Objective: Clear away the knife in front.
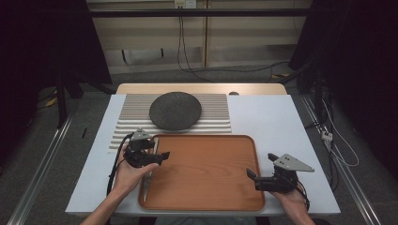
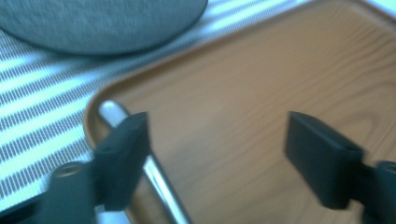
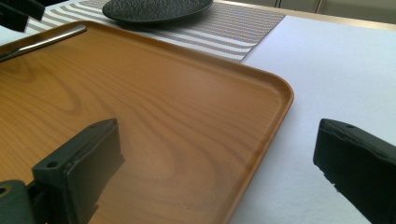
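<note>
A brown wooden tray (image 1: 202, 173) lies at the table's front, and a slim metal utensil (image 1: 148, 182) rests along its left rim. My left gripper (image 1: 159, 151) hovers open over that left rim; in the left gripper view the utensil (image 2: 161, 184) runs just beside the left jaw, not between the jaws of my left gripper (image 2: 219, 158). My right gripper (image 1: 261, 165) is open at the tray's right edge. In the right gripper view the tray rim (image 3: 268, 135) passes between the wide-apart jaws of my right gripper (image 3: 219, 168), and the utensil (image 3: 44, 41) lies far off.
A dark round plate (image 1: 175, 110) sits on a striped placemat (image 1: 131, 122) behind the tray. The white table top (image 1: 272, 122) stretches to the right. Cables trail on the floor beyond the table.
</note>
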The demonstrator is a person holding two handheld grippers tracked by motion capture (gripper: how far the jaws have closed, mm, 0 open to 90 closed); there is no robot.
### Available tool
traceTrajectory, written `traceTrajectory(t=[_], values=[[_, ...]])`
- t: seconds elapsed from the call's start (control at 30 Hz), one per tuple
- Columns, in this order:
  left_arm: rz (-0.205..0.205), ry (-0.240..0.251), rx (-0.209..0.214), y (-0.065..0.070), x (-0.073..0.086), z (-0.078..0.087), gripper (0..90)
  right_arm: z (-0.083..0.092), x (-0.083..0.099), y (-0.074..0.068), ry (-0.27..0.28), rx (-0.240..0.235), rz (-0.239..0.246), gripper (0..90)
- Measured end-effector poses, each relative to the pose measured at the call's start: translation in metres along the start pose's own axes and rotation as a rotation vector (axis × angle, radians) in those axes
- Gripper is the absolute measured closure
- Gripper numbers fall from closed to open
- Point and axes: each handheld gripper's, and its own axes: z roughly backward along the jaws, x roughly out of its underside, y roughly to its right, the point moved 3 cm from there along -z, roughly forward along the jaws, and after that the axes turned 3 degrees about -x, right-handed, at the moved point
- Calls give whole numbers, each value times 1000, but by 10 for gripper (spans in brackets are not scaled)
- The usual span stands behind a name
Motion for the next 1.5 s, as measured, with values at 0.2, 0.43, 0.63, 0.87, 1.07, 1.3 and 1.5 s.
traceTrajectory(t=[0.2,0.43,0.63,0.87,1.07,1.3,1.5], values=[[1,30,61,3,-4,9,71,0,0,0,0,1,-2,8],[-122,63,-113,14,-7,20,72,2,0,1,4,1,-7,7],[-100,108,-127,13,-4,34,72,2,0,0,6,1,-9,7],[-51,137,-137,7,9,48,68,2,0,0,7,3,-9,8],[-42,144,-163,3,21,58,68,1,0,1,4,5,-11,7],[-63,145,-186,8,39,60,65,3,0,1,5,7,-12,7],[-53,129,-186,7,51,59,65,5,0,0,11,11,-11,7]])
